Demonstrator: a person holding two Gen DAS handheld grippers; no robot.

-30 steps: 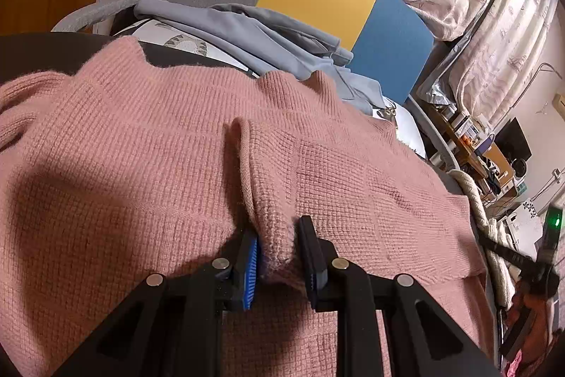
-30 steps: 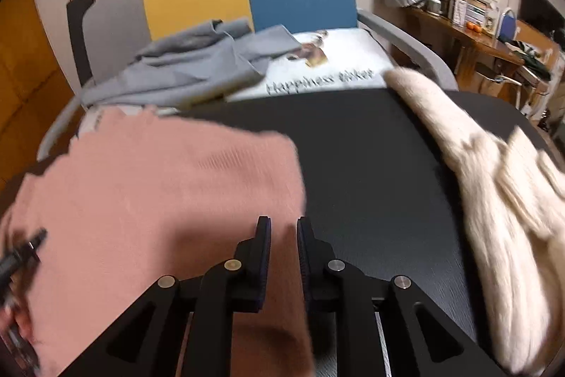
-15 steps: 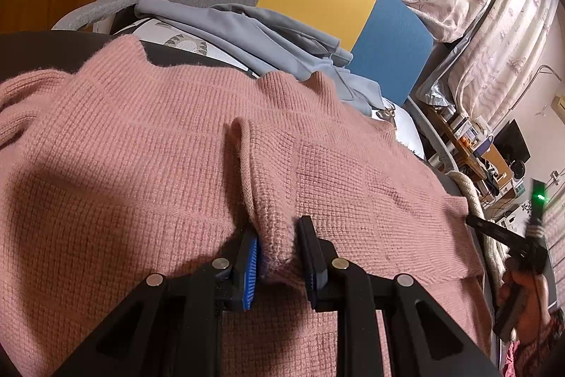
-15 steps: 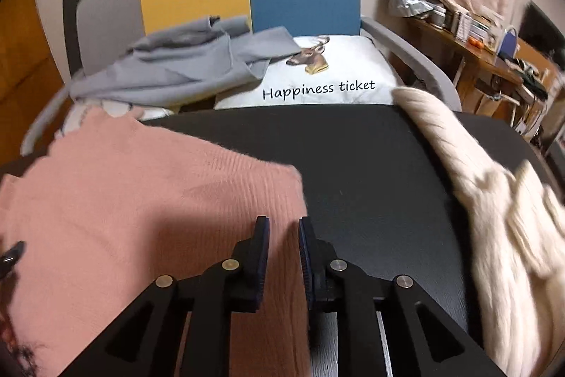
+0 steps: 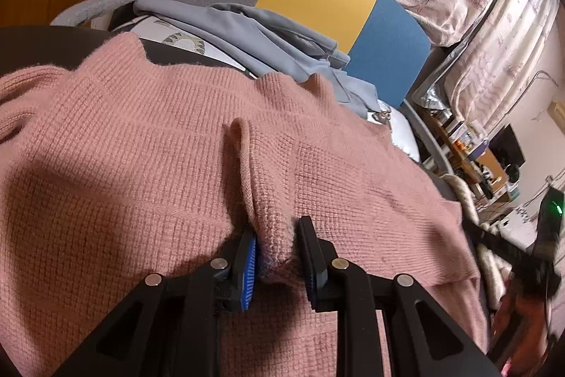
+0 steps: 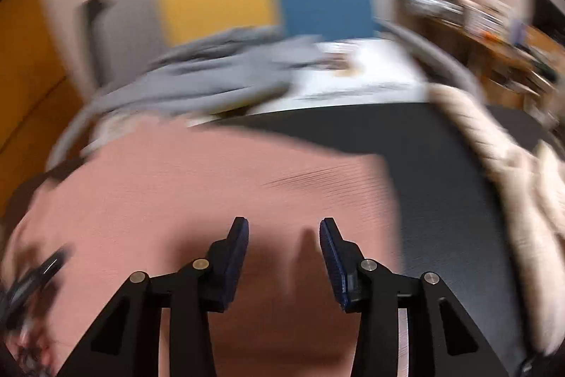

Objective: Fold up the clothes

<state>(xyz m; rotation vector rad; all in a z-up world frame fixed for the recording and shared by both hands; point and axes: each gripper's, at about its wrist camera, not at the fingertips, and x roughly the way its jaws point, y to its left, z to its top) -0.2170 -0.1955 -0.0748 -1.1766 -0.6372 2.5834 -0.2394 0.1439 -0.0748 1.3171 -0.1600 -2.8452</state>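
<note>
Between left hand-held gripper (image 5: 277,248) pads, pink sweater (image 5: 141,165) ridge.

- No text, label, brand or number can be read in either view.
- Dark marks are seen on the white cushion (image 6: 356,73) in the right wrist view, but they are blurred beyond reading.
</note>
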